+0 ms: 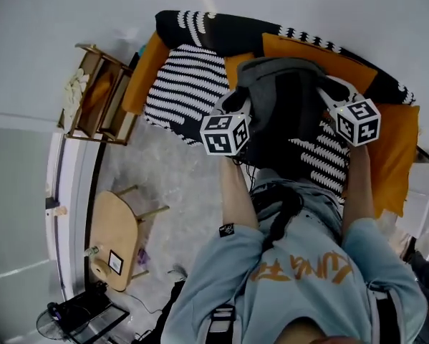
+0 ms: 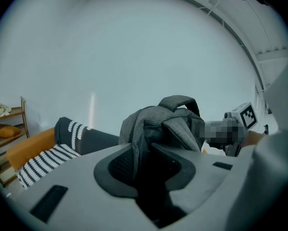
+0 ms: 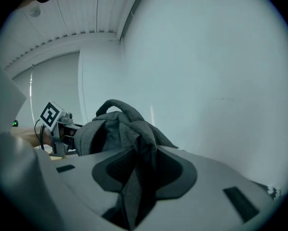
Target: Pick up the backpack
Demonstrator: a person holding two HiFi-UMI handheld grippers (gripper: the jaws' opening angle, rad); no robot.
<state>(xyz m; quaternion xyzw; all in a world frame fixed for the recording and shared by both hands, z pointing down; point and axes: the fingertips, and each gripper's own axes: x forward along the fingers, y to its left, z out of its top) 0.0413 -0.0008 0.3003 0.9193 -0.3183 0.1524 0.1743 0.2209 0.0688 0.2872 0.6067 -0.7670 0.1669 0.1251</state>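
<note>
The grey backpack hangs in the air in front of me, above the sofa, held up from both sides. My left gripper is shut on a fold of its fabric at the left side. My right gripper is shut on the fabric at the right side. In the left gripper view the backpack rises just past the jaws, and my left gripper pinches a grey strap. The right gripper view shows the backpack with its top handle up and my right gripper clamped on a grey fold.
Below the backpack is a sofa with orange cushions and a black-and-white striped blanket. A wooden shelf stands at the left. A round wooden stool is on the floor at lower left, with black gear beside it.
</note>
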